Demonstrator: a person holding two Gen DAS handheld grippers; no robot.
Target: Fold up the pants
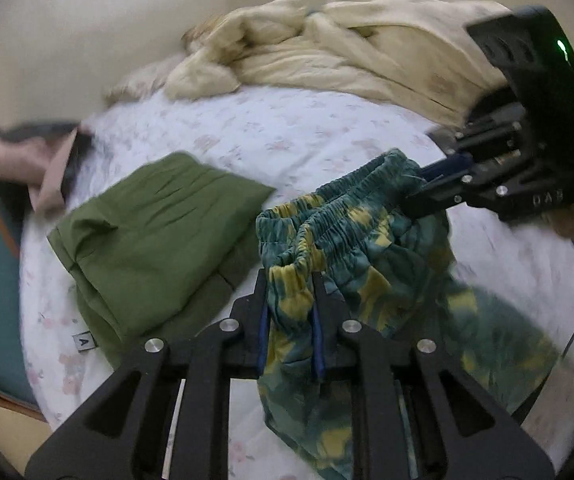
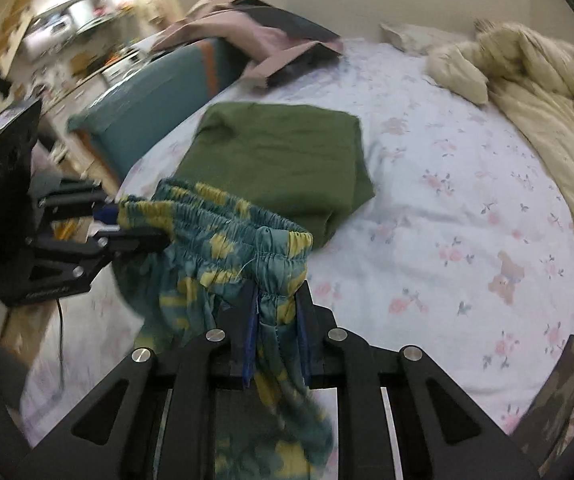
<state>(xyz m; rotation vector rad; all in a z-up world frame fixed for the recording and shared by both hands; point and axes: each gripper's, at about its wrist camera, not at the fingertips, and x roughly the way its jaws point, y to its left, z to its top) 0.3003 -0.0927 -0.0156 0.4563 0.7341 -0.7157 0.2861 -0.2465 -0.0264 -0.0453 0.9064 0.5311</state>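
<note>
Holding the pants (image 1: 351,248) up by the elastic waistband, both claws are clamped on the fabric: the left claw (image 1: 290,296) pinches one end of the band, the right claw (image 2: 278,304) the other. The waistband sags between them, bunched, not taut, and the legs hang down toward the bed (image 2: 467,208), blurred low in both views.

Just beyond the hanging cloth lies a folded green garment (image 1: 155,240), near enough that the legs could land on it or drag across it and undo that fold. A cream duvet (image 1: 359,52) is heaped at the far side of the bed, well apart. A pink-and-dark garment (image 2: 271,44) lies near the far edge, also apart.

Likely troubles, as I judge them:
- The waistband is gathered and slack, so laying it down as it is would probably leave creases and a crooked top edge; the claws would need to spread first.
- Each grip looks to take only a narrow bite of elastic, so a quick swing could pull one end free and drop that side.
- Whether the legs hang twisted or side by side cannot be told, and a twist would spoil the fold.
</note>
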